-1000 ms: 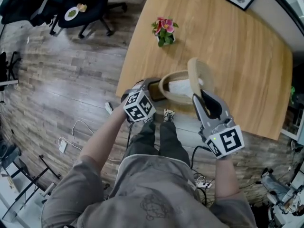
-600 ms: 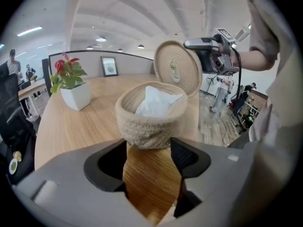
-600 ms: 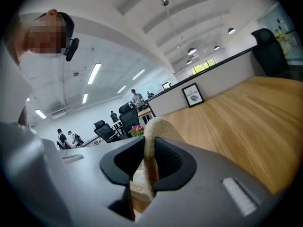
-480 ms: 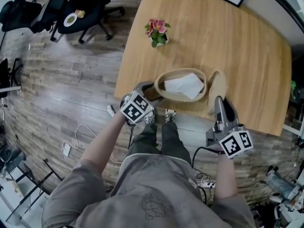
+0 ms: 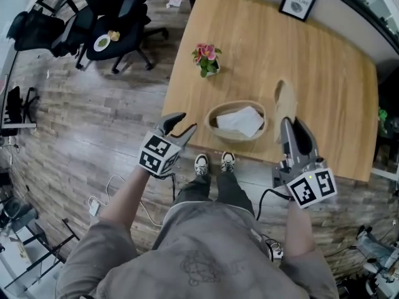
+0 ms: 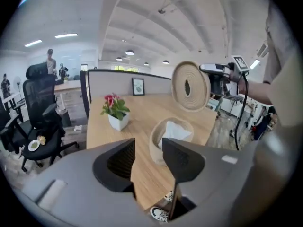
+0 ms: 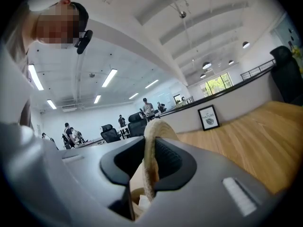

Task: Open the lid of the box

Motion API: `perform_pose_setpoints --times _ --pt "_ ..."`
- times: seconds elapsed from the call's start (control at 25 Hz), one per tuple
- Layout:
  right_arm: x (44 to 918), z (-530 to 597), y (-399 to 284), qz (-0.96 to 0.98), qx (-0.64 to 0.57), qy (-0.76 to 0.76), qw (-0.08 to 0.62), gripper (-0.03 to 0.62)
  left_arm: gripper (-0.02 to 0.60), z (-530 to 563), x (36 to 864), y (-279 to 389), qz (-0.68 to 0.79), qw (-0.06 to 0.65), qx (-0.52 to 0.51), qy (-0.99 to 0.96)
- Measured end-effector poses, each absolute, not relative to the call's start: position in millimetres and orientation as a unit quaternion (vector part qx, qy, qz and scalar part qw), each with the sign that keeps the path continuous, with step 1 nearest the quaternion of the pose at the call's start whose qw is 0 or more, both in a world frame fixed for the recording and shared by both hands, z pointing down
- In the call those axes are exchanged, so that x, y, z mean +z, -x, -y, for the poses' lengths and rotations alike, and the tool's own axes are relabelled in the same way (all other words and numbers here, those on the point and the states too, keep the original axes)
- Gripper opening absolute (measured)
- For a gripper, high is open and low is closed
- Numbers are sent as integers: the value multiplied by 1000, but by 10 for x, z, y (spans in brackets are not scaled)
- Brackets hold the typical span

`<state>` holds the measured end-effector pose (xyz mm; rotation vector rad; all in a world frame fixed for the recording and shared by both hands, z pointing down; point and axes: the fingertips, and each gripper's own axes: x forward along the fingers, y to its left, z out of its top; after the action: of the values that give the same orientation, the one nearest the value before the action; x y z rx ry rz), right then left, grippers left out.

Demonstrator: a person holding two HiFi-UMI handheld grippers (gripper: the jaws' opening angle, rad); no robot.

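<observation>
The box, a round woven basket (image 5: 214, 114), stands uncovered near the table's front edge, with white cloth (image 5: 240, 121) inside. Its woven lid (image 5: 285, 106) is held on edge just to the right of the box, with my right gripper (image 5: 290, 125) shut on its rim. In the right gripper view the lid's edge (image 7: 151, 150) runs between the pads. My left gripper (image 5: 184, 123) hangs beyond the table's left edge, apart from the box. Its jaws are closing with nothing between them. The left gripper view shows the box (image 6: 158, 138) and the lid (image 6: 190, 86) ahead.
A potted plant with pink flowers (image 5: 206, 58) stands on the wooden table (image 5: 324, 61) behind the box. A framed picture (image 5: 297, 0) leans at the far edge. Office chairs (image 5: 112, 30) stand on the floor at the left. My shoes (image 5: 213, 162) show under the table's front edge.
The lid has come off the box and moved right, now held on edge beside it. The left gripper has drawn back left, away from the box, and its jaws have narrowed.
</observation>
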<state>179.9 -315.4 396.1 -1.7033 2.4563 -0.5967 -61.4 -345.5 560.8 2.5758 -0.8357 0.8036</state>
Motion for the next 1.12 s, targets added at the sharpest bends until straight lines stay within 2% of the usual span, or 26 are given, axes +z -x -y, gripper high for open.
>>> perform_pose_setpoints --times 0.16,0.36,0.6,0.96,1.12 --pt "3416 3173 -1739 -817 -152 553 59 77 114 3638 4864 604 336 114 226 -907" --pt "2847 3145 -1650 -829 -111 542 84 77 110 3727 4020 544 368 40 174 -913" --pt "2282 3017 -1529 -840 -57 528 109 77 85 3667 3149 555 394 -14 108 -913" --pt "2076 2845 -1424 -846 -51 516 125 77 71 3478 2760 537 402 -30 87 -911" --pt "2144 2805 -1390 -851 -54 512 107 77 28 3458 2806 552 408 -28 83 -909"
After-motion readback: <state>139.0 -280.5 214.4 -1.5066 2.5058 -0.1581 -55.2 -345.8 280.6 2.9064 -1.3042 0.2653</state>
